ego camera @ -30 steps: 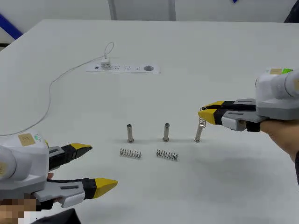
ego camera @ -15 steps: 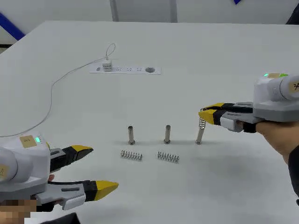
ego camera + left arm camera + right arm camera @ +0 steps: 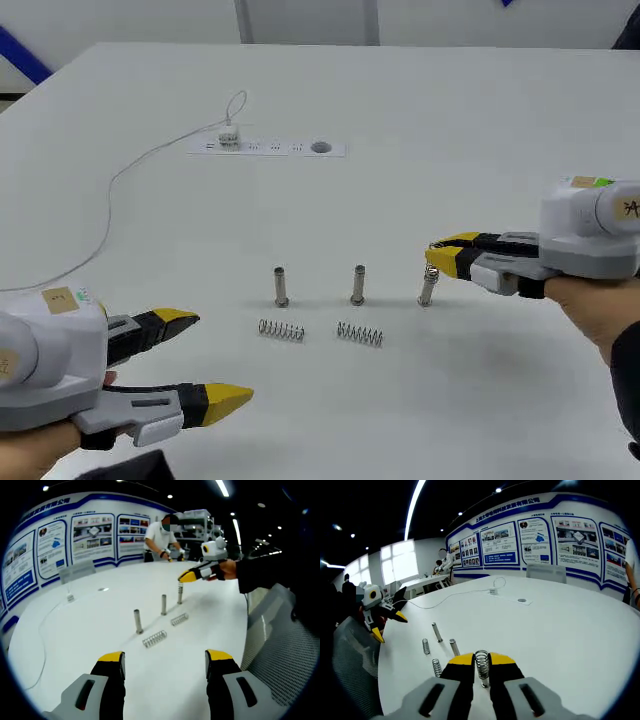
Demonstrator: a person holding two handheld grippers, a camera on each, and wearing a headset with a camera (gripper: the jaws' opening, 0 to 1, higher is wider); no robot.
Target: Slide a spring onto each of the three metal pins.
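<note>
Table (image 3: 420, 110); pin (image 3: 426, 293) top hidden by spring (image 3: 431, 271)

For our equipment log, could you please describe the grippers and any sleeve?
Both the left gripper and right gripper have rounded white bodies, grey-and-black jaws with yellow tips, and a tan sticker on top. The right one shows a green light. The right arm wears a dark sleeve.
</note>
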